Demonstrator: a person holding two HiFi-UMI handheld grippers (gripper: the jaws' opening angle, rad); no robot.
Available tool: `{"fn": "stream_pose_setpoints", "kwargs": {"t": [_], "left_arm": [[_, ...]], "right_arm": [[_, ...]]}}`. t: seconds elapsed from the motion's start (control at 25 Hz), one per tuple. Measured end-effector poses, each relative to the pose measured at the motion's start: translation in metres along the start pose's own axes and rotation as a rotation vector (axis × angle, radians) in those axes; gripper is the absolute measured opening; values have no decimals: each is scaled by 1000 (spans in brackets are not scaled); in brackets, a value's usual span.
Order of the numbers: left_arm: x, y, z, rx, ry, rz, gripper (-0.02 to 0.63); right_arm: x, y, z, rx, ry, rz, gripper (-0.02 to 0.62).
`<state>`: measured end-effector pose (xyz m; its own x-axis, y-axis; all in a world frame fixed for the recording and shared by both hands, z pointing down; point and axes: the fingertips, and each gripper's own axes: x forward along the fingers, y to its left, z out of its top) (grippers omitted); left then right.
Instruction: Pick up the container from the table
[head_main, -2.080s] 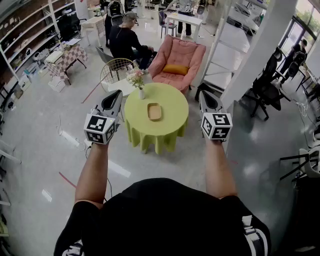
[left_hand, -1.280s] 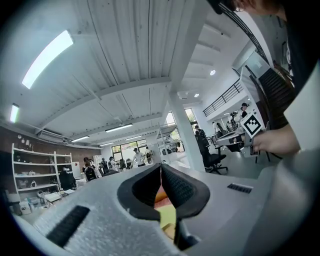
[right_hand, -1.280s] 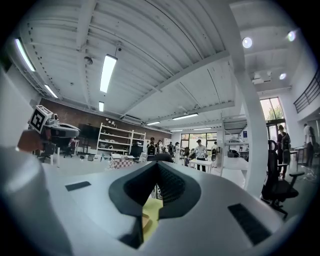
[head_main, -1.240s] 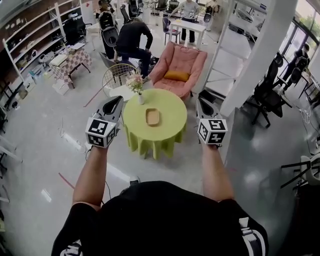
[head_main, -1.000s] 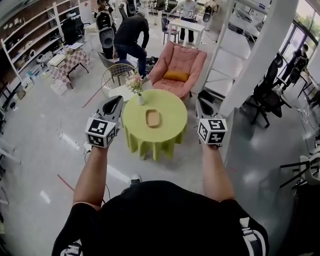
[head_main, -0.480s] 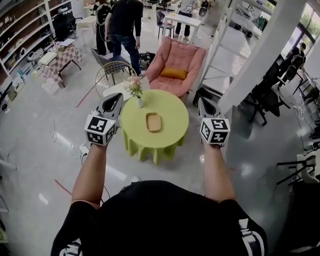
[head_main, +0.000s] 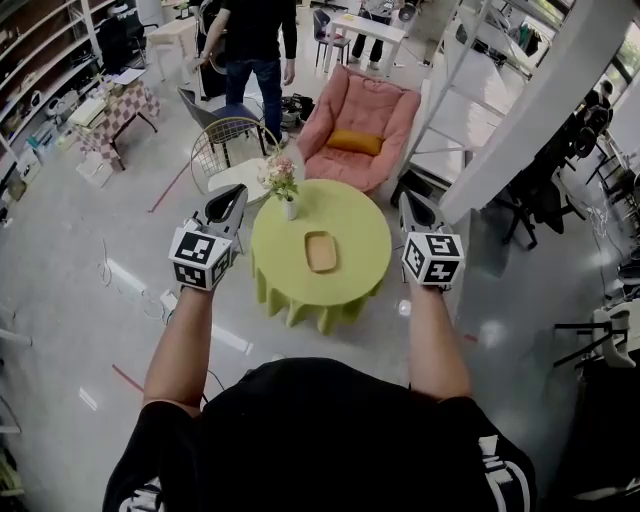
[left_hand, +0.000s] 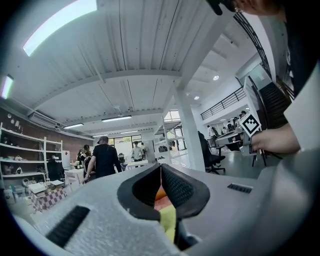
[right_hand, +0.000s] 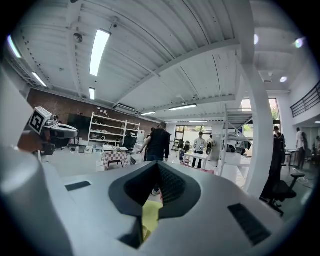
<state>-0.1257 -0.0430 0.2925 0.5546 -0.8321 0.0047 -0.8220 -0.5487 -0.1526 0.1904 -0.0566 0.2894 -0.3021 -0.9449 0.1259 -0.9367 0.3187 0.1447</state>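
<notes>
In the head view a shallow tan container (head_main: 321, 251) lies in the middle of a round table with a yellow-green cloth (head_main: 355, 215). A white vase of flowers (head_main: 284, 187) stands at the table's far left edge. My left gripper (head_main: 234, 192) hovers left of the table and my right gripper (head_main: 407, 199) right of it, both level, apart from the container. The left gripper (left_hand: 161, 167) has its tips together with nothing between them. In its own view the right gripper (right_hand: 157, 165) is also shut and empty. Yellow-green cloth shows through the gaps behind the jaws.
A pink armchair (head_main: 352, 128) stands behind the table, with a wire chair (head_main: 222, 140) and small white side table (head_main: 238, 176) at back left. A person in black (head_main: 250, 40) stands beyond them. A white pillar (head_main: 530, 110) rises at right, shelves (head_main: 45, 60) at left.
The view has advanced toward the table, which now sits slightly lower and to the right between the grippers. The person in black has straightened up and walked. Both grippers stay shut.
</notes>
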Motion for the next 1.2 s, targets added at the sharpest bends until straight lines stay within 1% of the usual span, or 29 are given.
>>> {"fn": "stream_pose_setpoints", "kwargs": {"t": [0.2,0.4,0.56,0.68,0.92,1.2], "left_arm": [[-1,45,-9,-25,-15,10,18],[5,69,-16,-44,-25,-7,18],[17,75,-15,-40,-35,-30,18],[16,84,-15,-47,-46,-32,18],[21,90,-23,-45,-35,-56,18],[52,88,-18,-48,-35,-79,18]], "right_arm": [[23,17,3,-12,12,-14,8],[41,30,10,-25,24,-31,8],[48,29,16,-33,21,-48,8],[51,34,16,-36,21,-55,8],[56,35,16,-28,16,-79,8],[67,21,18,-27,23,-86,8]]}}
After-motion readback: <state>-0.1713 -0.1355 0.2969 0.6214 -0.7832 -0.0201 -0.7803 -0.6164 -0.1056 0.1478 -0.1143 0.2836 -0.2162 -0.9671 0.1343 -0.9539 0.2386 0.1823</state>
